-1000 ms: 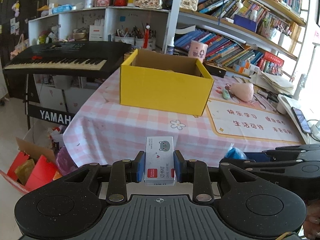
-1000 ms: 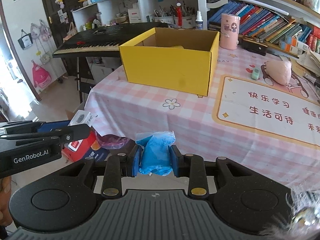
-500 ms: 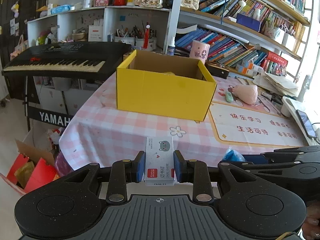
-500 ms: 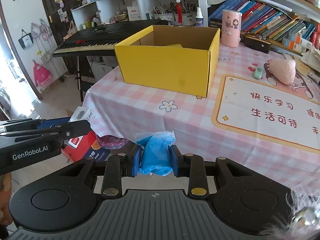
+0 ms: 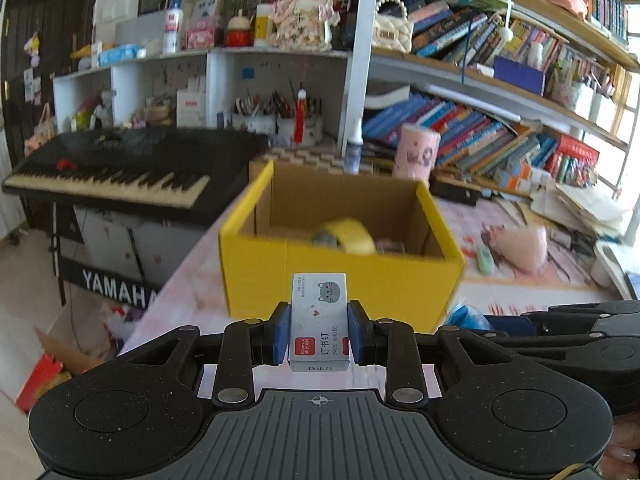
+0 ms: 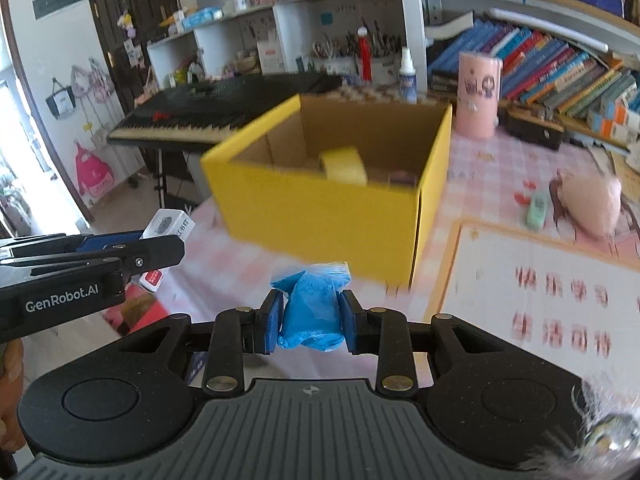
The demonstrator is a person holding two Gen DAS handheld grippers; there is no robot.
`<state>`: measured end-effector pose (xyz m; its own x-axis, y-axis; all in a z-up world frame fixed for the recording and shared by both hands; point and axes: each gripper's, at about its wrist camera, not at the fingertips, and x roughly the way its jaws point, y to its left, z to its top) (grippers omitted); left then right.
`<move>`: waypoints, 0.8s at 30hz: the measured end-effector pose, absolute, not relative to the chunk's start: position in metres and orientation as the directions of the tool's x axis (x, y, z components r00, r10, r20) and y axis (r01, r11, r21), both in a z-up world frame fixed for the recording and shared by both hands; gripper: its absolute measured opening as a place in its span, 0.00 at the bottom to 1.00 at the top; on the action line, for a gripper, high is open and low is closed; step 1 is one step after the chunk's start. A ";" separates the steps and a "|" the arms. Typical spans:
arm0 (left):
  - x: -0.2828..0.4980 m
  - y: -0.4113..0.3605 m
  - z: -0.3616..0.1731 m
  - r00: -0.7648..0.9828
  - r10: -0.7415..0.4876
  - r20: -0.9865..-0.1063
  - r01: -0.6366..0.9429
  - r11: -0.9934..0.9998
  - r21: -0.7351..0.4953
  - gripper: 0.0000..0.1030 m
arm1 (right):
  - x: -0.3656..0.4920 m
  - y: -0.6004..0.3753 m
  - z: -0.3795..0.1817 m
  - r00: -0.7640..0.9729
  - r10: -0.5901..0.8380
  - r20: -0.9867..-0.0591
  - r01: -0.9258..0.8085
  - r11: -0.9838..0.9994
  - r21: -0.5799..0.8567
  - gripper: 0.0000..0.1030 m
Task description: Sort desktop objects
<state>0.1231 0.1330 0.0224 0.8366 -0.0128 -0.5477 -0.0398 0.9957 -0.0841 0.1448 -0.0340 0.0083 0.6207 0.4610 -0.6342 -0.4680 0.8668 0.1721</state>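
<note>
Yellow box [image 5: 340, 276] ahead, tape roll [image 5: 346, 236] inside, keyboard [image 5: 120, 168] beside

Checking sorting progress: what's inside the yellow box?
Inside the yellow box a yellow tape roll leans; something pinkish beside it is blurred. The front wall hides the floor.

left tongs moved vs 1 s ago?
Yes. The left tongs, shut on the staple box, have moved toward the yellow box, which now looms larger.

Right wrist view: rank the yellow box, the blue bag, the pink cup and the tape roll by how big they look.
1. yellow box
2. blue bag, though it sits right at the camera in the right gripper, so its rank is unsure
3. pink cup
4. tape roll, partly hidden inside the box
</note>
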 end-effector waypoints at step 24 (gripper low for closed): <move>0.289 0.134 -0.013 0.732 0.081 -0.677 -0.125 0.992 -0.017 0.27 | 0.373 0.004 0.023 0.630 0.441 -0.639 -0.520 0.851 0.074 0.27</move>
<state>0.2889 0.1345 -0.0127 0.7316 0.0805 -0.6770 -0.1245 0.9921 -0.0166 0.3728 0.0038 0.0233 0.6305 0.4407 -0.6389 -0.5198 0.8511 0.0742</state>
